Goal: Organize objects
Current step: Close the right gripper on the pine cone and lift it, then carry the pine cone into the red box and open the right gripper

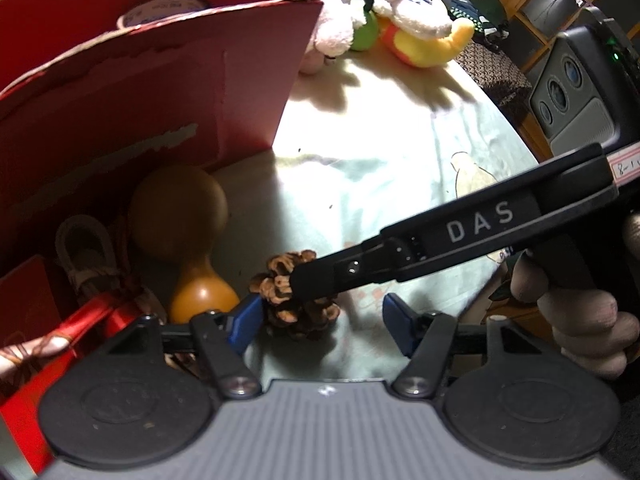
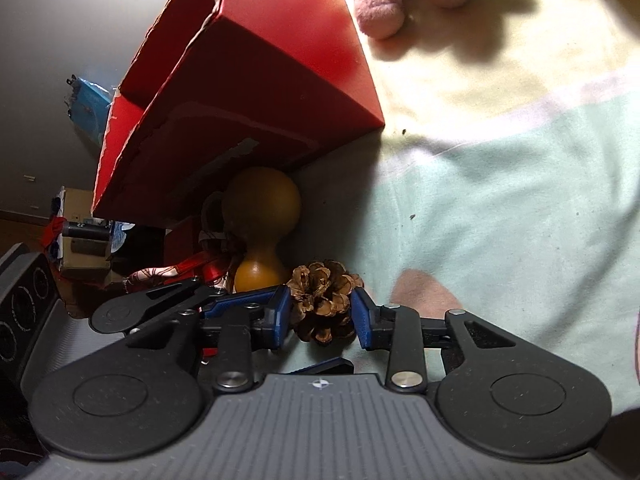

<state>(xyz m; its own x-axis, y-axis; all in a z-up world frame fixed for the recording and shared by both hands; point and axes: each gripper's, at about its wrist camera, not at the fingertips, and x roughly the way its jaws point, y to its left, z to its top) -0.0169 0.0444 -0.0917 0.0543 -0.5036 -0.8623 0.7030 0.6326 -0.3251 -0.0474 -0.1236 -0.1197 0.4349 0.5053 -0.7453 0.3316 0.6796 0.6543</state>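
A brown pine cone (image 1: 296, 316) lies on the pale green cloth (image 1: 380, 160), just in front of a tan wooden gourd (image 1: 180, 216). In the right wrist view my right gripper (image 2: 320, 314) is shut on the pine cone (image 2: 320, 292), a blue pad pressing each side. One black finger (image 1: 320, 276) of the right gripper reaches in from the right over the cone. My left gripper (image 1: 324, 316) stands open around the cone. Its left pad (image 1: 248, 320) is next to the cone and its right pad (image 1: 396, 318) is well clear.
A tall red cardboard box (image 1: 160, 100) stands behind the gourd, with a tape roll (image 1: 160, 12) inside. A red ribbon and cord bundle (image 1: 100, 312) lies at the left. Plush toys (image 1: 400, 12) sit at the far edge. A person's hand (image 1: 580, 320) holds the right gripper.
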